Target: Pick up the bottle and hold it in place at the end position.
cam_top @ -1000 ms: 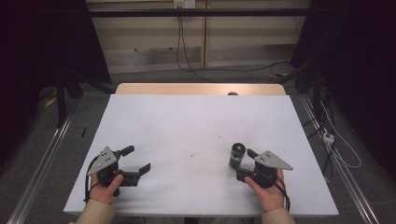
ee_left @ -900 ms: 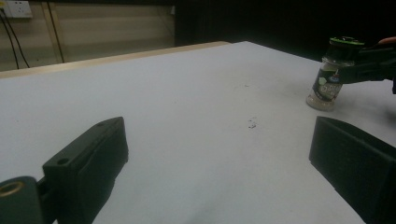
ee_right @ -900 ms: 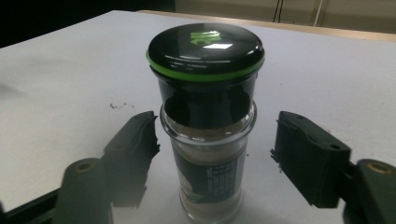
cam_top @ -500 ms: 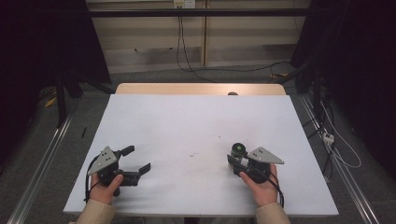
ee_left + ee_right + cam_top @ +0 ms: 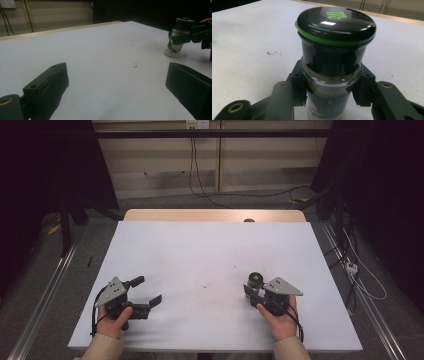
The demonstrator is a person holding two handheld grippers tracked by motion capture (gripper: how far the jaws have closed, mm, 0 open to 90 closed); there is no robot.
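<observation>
A small glass spice jar [image 5: 255, 280] with a black lid and a green ring stands upright on the white table top [image 5: 210, 250], at the front right. My right gripper [image 5: 253, 291] is shut on the jar [image 5: 334, 62]. Its jaws have just been closing, and the pads press the glass body from both sides below the lid. My left gripper [image 5: 148, 291] rests open at the front left, with nothing between its fingers. In the left gripper view the jar [image 5: 176, 37] stands far off to the right, held by the right gripper [image 5: 190, 33].
A few dark specks [image 5: 206, 285] lie on the white surface between the two grippers. A wooden table edge [image 5: 215, 215] runs along the back. Cables [image 5: 360, 275] lie on the floor to the right.
The right gripper's jaws have closed on the jar, which has stayed in place. The left gripper has not moved.
</observation>
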